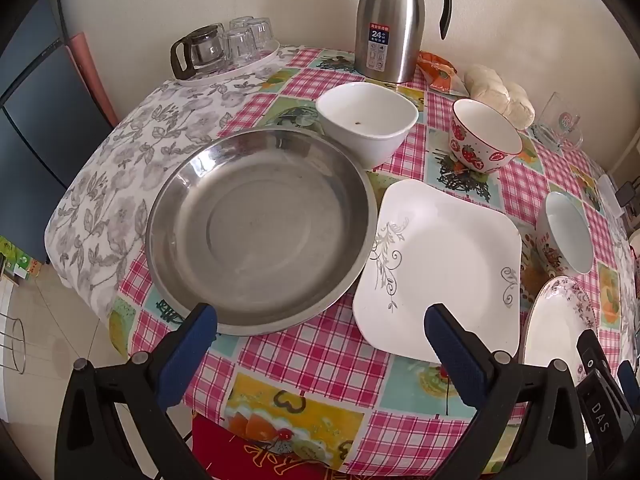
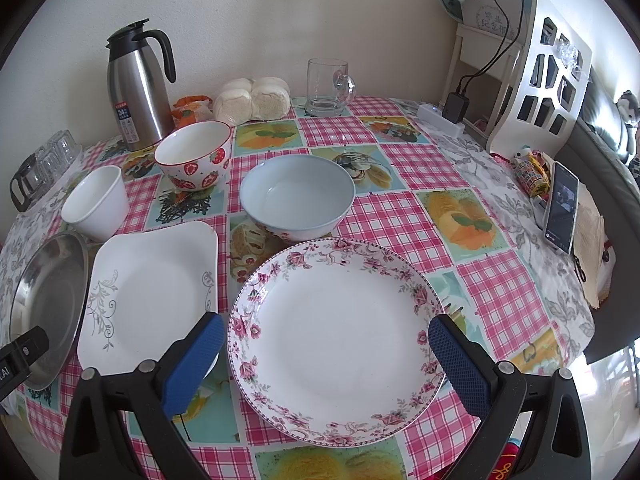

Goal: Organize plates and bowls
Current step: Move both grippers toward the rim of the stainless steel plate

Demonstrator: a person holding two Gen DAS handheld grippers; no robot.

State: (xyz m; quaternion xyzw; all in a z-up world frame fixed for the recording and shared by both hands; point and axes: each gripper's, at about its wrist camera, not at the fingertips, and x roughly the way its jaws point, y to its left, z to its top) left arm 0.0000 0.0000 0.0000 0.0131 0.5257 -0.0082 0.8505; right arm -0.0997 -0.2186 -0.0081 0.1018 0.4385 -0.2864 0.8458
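Both tools are spread wide and hold nothing. The left gripper [image 1: 318, 324] hangs over the table's near edge, with the steel plate [image 1: 260, 232] at 11 o'clock. The right gripper [image 2: 326, 336] hangs over the flowered plate [image 2: 336, 336]. Far back, the flask [image 1: 390, 24] label shows "24".

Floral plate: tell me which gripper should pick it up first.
Right. The right gripper is open, with the floral plate directly between its fingers. The left gripper faces the steel plate and square plate instead.
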